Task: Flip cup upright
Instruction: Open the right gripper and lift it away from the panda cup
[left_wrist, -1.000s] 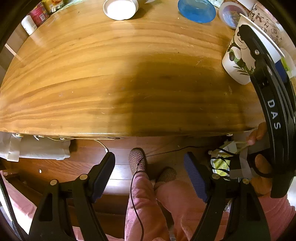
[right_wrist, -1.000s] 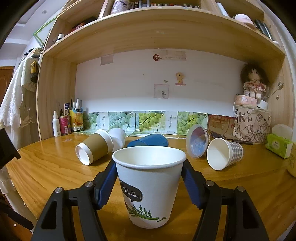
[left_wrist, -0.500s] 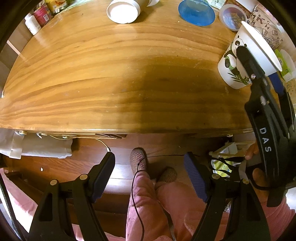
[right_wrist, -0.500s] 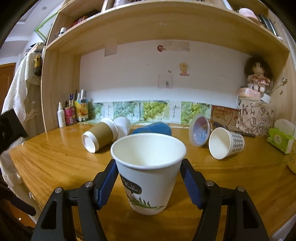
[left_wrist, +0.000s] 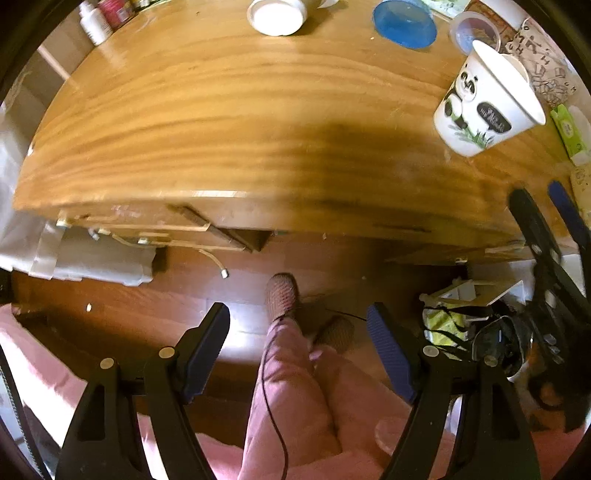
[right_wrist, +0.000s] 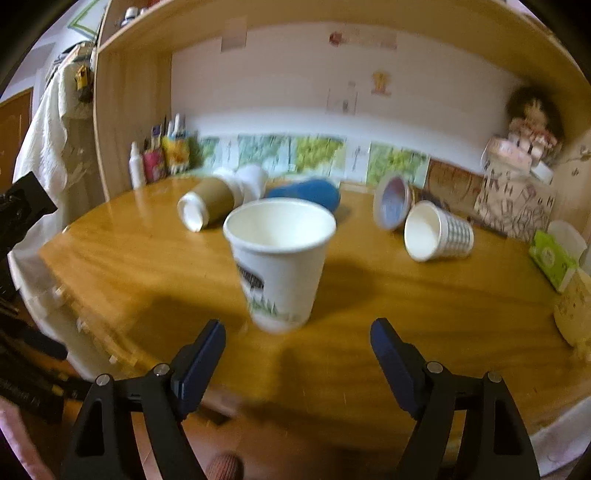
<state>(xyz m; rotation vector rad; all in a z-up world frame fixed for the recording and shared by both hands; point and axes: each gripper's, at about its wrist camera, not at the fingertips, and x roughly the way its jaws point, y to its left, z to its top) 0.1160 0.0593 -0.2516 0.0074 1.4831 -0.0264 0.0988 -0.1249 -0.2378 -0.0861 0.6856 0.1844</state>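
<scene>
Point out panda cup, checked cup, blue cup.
panda cup (right_wrist: 282, 266), right wrist view, side wall.
checked cup (right_wrist: 424, 232), right wrist view, inside of mouth.
blue cup (left_wrist: 404, 20), left wrist view, side.

Paper cup (right_wrist: 279, 258) — white, smooth, printed. Table (left_wrist: 229, 122) — varnished wood, glossy, strong grain. Gripper fingers (right_wrist: 199, 360): matt black plastic, ribbed blue pads (left_wrist: 388, 352).

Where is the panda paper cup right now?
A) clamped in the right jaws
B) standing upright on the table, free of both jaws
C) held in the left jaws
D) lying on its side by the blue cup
B: the panda paper cup stands mouth-up on the table, with the right gripper open and short of it.
</scene>
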